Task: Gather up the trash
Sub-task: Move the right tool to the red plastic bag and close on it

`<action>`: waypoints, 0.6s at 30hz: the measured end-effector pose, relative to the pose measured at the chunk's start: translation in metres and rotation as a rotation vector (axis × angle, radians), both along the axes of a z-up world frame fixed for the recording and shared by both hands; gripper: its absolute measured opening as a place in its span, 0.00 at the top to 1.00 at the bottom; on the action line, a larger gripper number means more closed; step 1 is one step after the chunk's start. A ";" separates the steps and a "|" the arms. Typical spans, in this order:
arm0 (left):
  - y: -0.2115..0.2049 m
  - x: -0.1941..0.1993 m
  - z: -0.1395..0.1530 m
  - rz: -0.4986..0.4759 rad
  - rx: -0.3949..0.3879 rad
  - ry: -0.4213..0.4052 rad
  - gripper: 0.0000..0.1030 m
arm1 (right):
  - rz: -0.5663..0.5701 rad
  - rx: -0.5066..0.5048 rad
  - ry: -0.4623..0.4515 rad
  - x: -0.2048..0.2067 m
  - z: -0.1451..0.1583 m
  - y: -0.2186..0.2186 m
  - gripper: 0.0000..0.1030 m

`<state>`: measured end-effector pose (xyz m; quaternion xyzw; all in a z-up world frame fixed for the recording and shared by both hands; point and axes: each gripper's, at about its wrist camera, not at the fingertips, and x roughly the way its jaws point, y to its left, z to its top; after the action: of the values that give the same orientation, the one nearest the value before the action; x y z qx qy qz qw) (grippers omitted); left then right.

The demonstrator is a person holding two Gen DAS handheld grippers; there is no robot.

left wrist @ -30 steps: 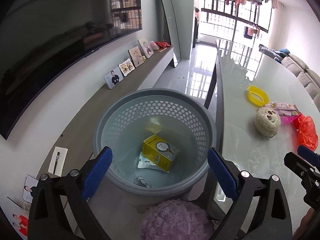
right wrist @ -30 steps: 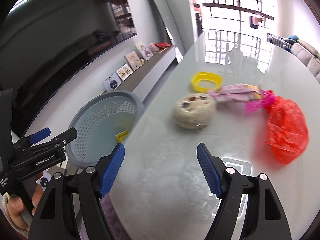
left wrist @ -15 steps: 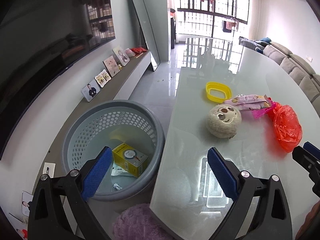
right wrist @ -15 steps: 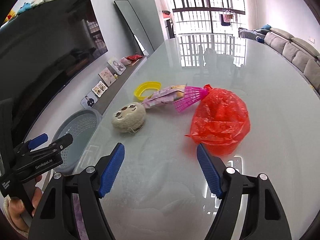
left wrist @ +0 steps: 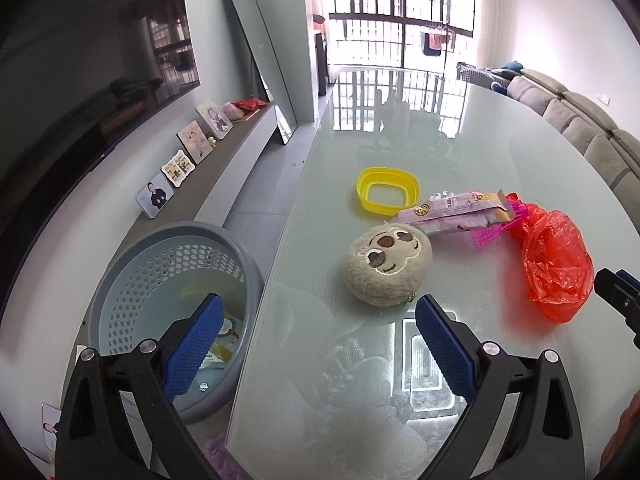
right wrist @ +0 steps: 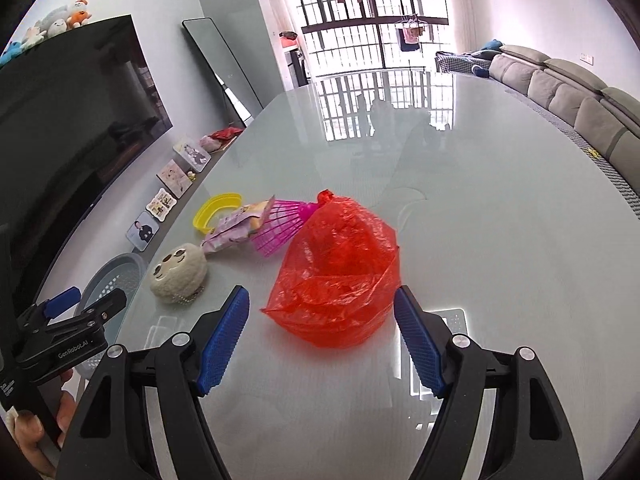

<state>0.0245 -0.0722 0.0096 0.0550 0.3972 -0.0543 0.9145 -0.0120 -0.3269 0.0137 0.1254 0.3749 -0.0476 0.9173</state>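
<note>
Trash remaining on the table (right wrist: pixel 480 208): a red bag (right wrist: pixel 336 276), a snack wrapper (left wrist: pixel 456 212) and a pink net (right wrist: pixel 280 226), all grouped together, the wrapper lying partly on the net and the net touching the bag. A yellow ring (left wrist: pixel 387 195) sits just beyond the wrapper; whether it counts as trash cannot be told.

Right gripper (right wrist: pixel 320 338) is wide, empty, lined up on the bag with the near edge of the bag lying between its fingers. Left gripper (left wrist: pixel 318 344) is also wide and empty, hanging over the table edge, one finger above the basket (left wrist: pixel 132 264), the other above the glass.

Basket stands on the floor beside the table and already holds some packaging, partly hidden by the left finger.

Risks, as judged:
- The bag is thin, crumpled film. A shallow pinch may catch only a fold, and it could slip or trail on the way to the basket.
- The net touches the bag and may drag along, then drop short of the basket.
- The glass top is slick, so the bag could slide away as the fingers close.

Obstructions: a plush toy (left wrist: pixel 388 266) lies between the bag and the basket, near the wrapper; a low carry could knock it. The left gripper hangs over the basket side of the table and could block the carry.
</note>
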 end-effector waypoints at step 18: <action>-0.007 0.031 -0.014 -0.002 -0.006 0.024 0.08 | -0.067 -0.036 0.072 0.075 -0.019 -0.012 0.31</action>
<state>0.0556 -0.0791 -0.0045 0.0518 0.4081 -0.0570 0.9097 0.0627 -0.3384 -0.0050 0.1194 0.4022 -0.0894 0.9033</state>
